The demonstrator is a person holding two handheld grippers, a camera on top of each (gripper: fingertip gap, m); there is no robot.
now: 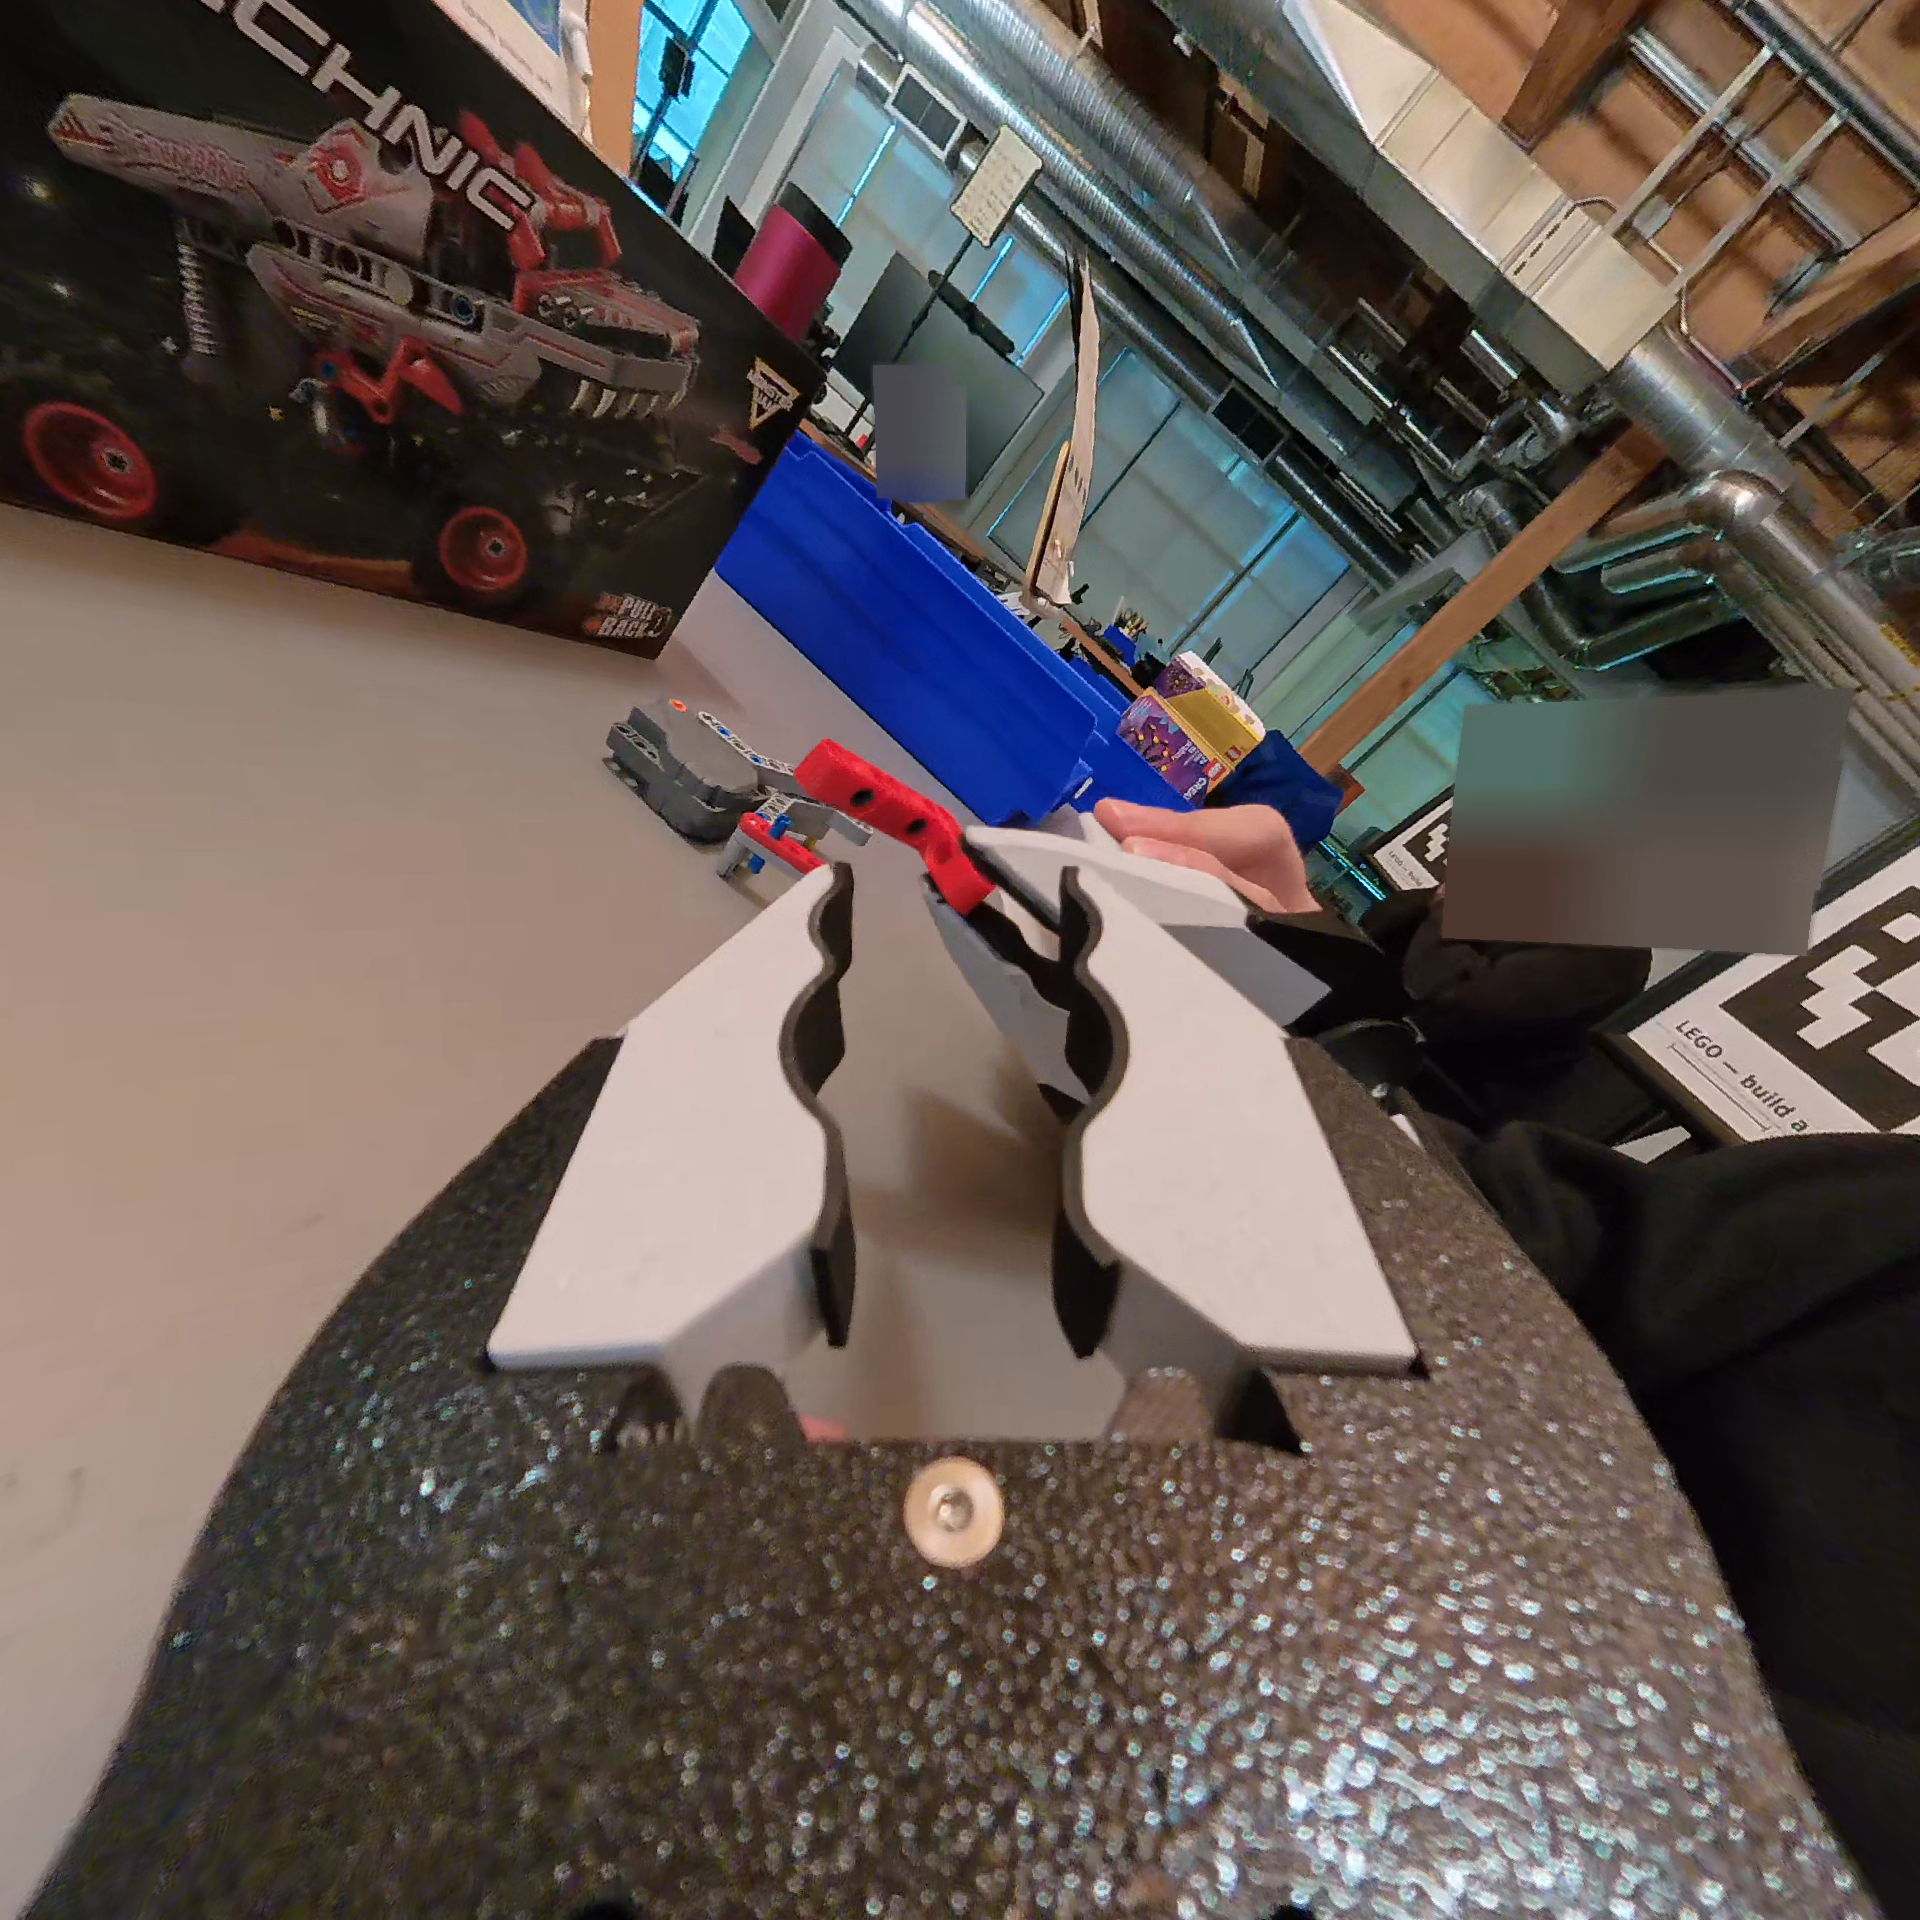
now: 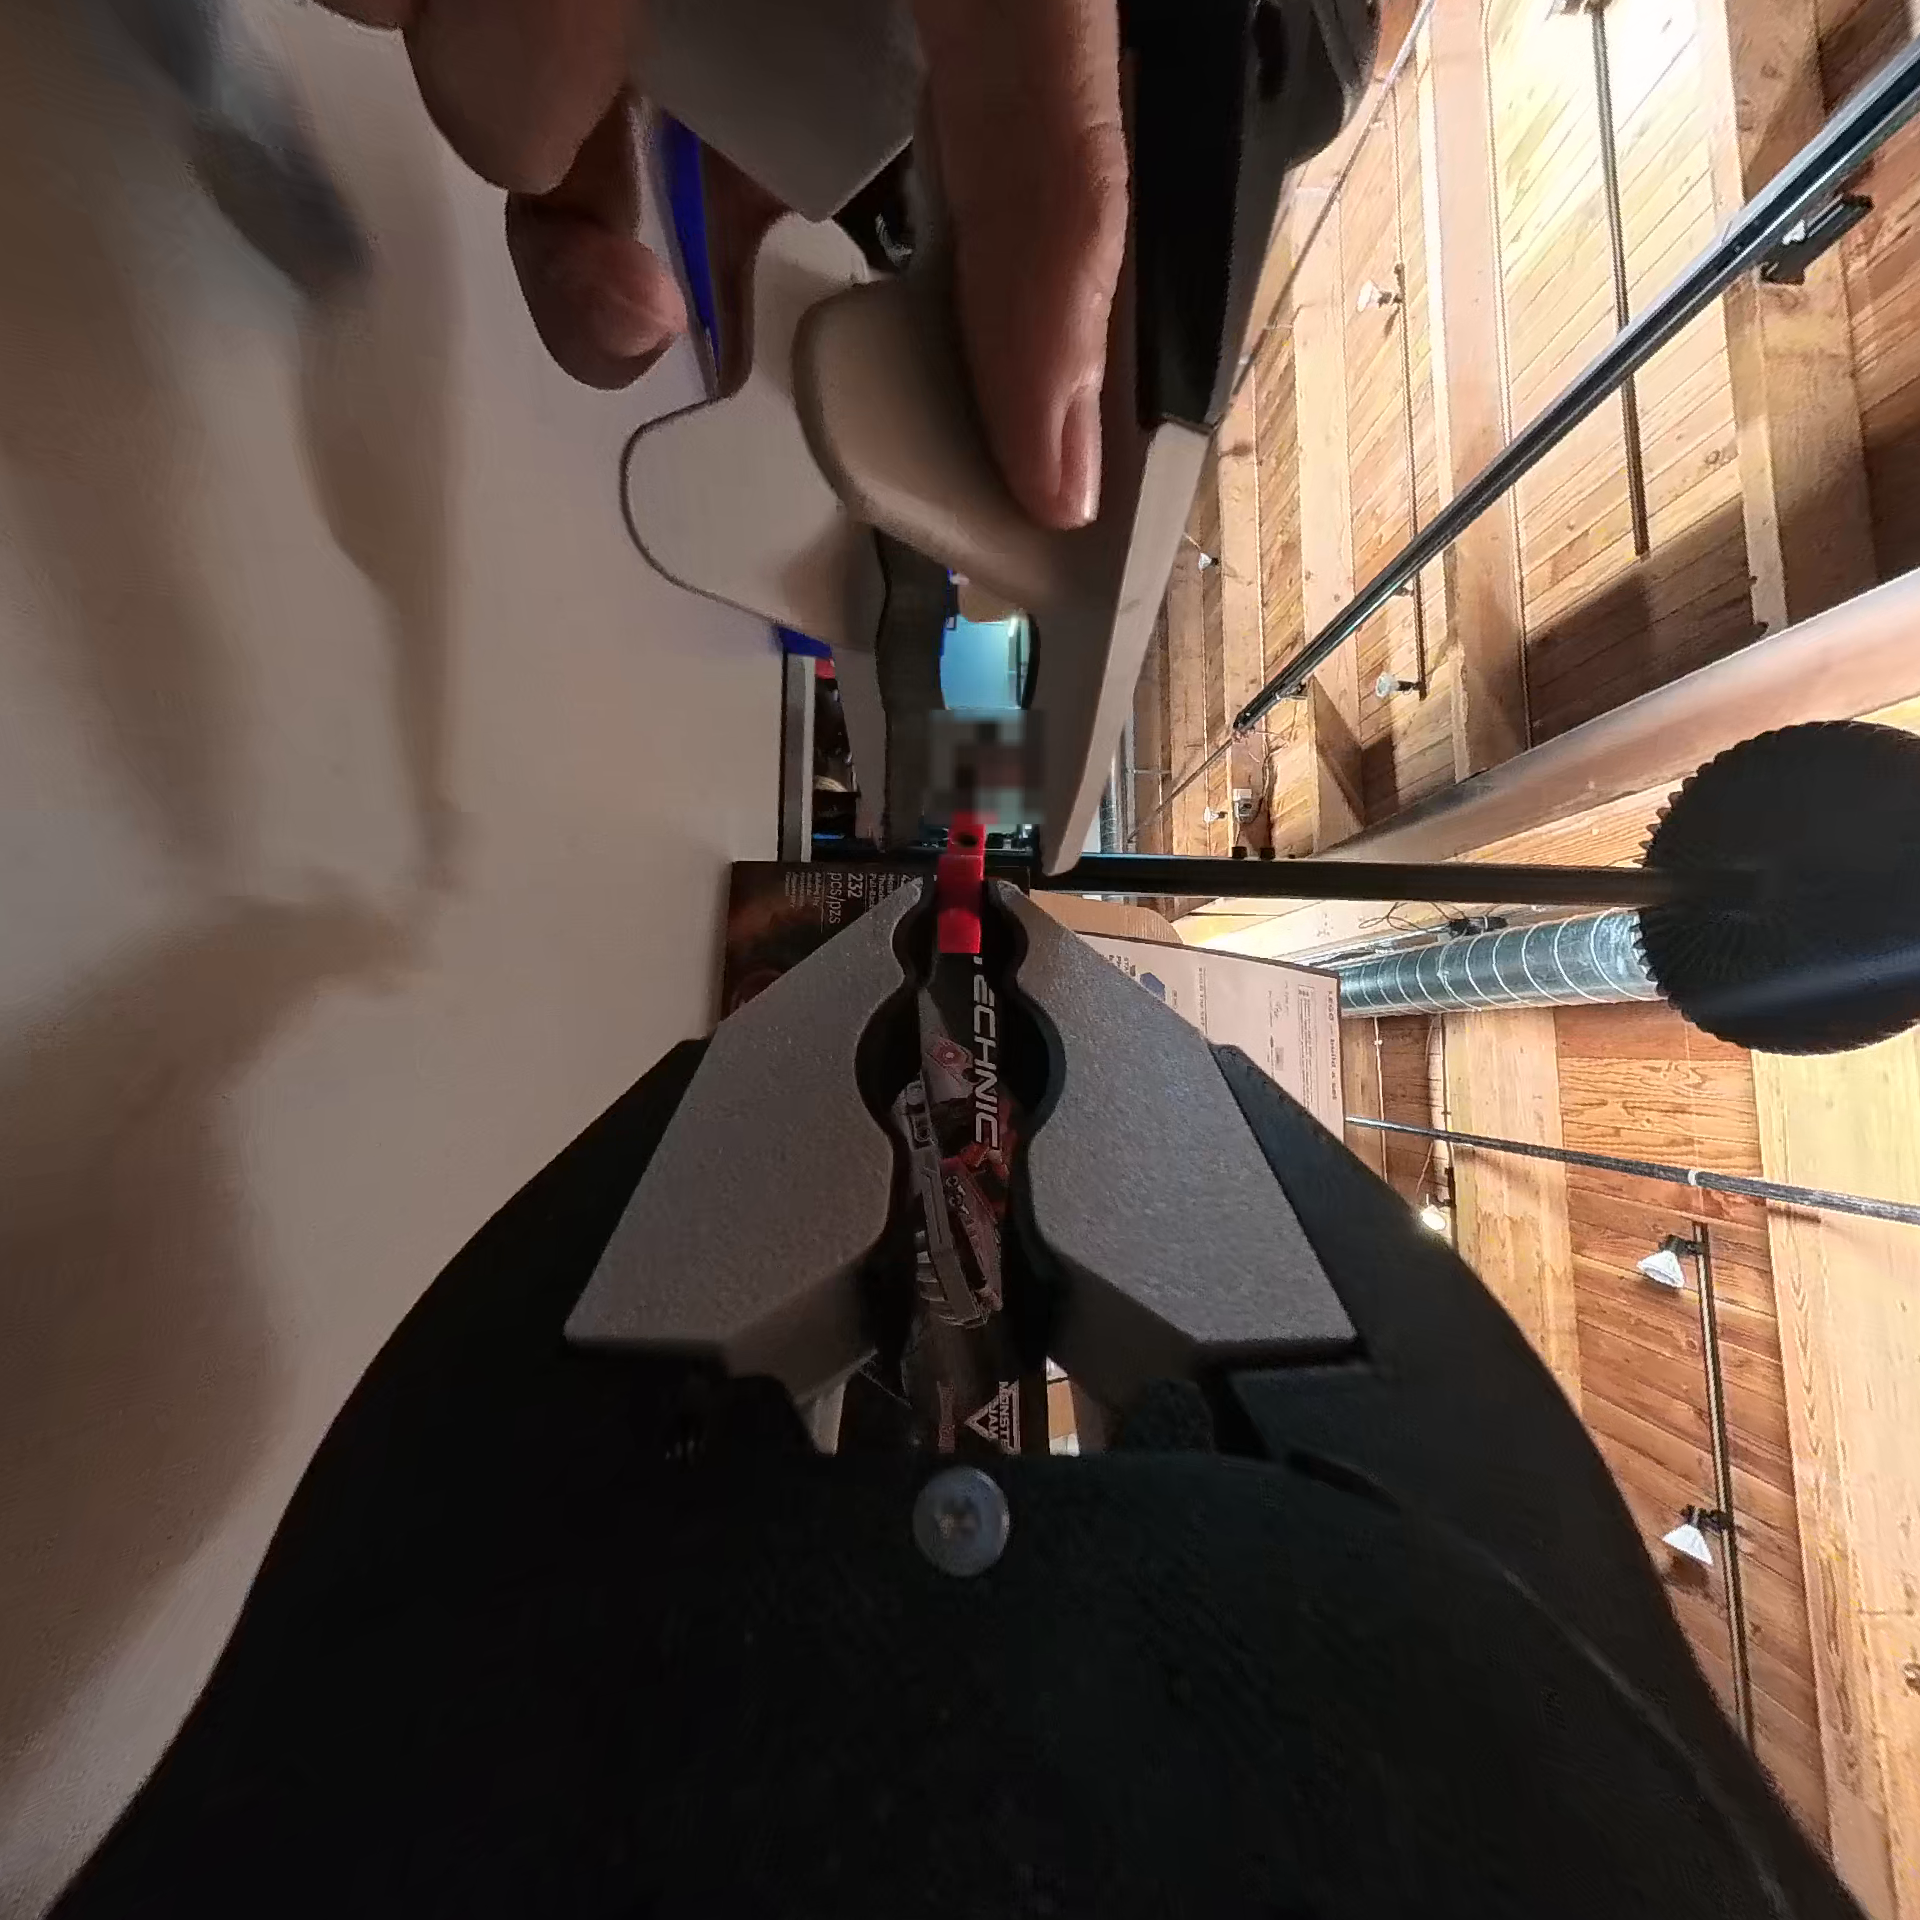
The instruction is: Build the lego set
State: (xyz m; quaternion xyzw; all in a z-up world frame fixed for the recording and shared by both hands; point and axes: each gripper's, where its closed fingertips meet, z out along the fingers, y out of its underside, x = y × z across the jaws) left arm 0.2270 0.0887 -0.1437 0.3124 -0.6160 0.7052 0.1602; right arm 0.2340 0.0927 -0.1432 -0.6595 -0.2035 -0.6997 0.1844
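One red piece (image 2: 958, 902) pinched at the right gripper (image 2: 961, 914) tips, held above the tabletop (image 1: 260, 831) near the grey assembly (image 1: 691, 764) (probably its mount); left gripper (image 1: 951, 904) parted, empty; next: line up and press home.

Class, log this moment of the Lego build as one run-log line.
left gripper: open, empty | right gripper: shut on red Lego piece | grey assembly: on table

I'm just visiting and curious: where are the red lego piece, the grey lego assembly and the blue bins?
red lego piece (image 1: 883, 810): left wrist view, its holed face.
grey lego assembly (image 1: 691, 769): left wrist view, grey block.
blue bins (image 1: 914, 644): left wrist view, side wall.
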